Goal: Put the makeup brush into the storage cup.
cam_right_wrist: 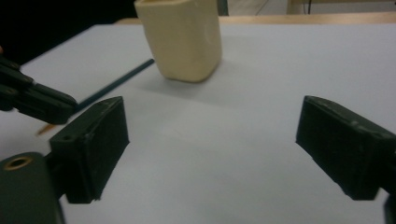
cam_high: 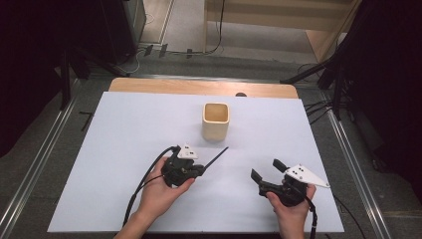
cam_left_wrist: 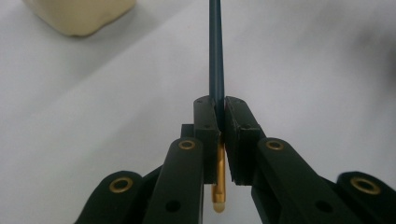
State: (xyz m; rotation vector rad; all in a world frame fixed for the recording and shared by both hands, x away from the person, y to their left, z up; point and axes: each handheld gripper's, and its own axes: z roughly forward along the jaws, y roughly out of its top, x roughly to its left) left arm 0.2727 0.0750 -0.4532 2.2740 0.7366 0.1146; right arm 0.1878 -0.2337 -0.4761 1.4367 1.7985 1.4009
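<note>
Dark pencil (cam_left_wrist: 216, 56) clamped between left gripper (cam_left_wrist: 219, 105) jaws, tip forward.

1. Left gripper (cam_left_wrist: 221, 109): two black jaws rise from the bottom edge and stand nearly together, pinching a thin dark pencil (cam_left_wrist: 216, 51) between their tips.
2. Pencil shaft runs straight up from the jaw tips to the top edge, dark blue-green, slim.
3. Below the pinch, a gold ferrule (cam_left_wrist: 220, 175) and pale eraser end (cam_left_wrist: 218, 206) hang down in the gap between the jaw arms.
4. Brass-coloured rivets show on the jaw linkages, two to each side.
5. Cream container (cam_left_wrist: 79, 16): lower part at the top left, blurred, resting on the surface, well apart from the pencil.
6. White tabletop (cam_left_wrist: 317, 70) behind everything, soft shadow under the container.
</note>
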